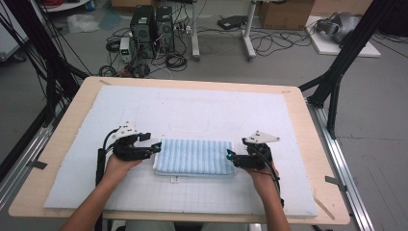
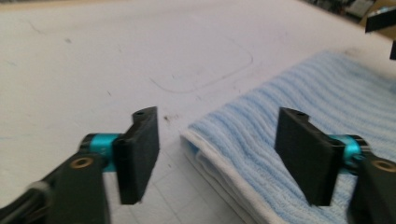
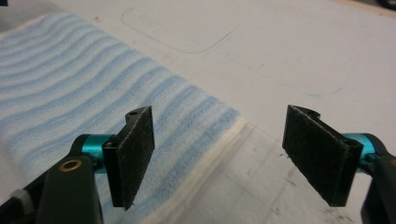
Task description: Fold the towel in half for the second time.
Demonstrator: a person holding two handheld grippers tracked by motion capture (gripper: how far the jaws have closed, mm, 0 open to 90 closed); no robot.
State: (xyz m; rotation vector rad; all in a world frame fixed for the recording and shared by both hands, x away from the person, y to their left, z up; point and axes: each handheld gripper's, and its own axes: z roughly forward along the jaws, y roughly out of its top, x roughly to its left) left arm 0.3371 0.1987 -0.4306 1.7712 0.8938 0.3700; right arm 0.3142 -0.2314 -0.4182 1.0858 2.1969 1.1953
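Both pairs of jaws stand released — the left gripper [image 1: 157, 147] at the left end of the folded blue striped towel [image 1: 195, 157], the right gripper [image 1: 230, 155] at its right end. A small white tag [image 1: 175, 179], writing unreadable, pokes out just below the towel's near edge on the white mat [image 1: 192, 108] covering the counter [image 1: 315, 144].

Folded blue striped towel [image 1: 194, 157] flat on white-padded worktop [image 1: 192, 110], left tool [image 1: 156, 147] and right tool [image 1: 230, 155] at either end.
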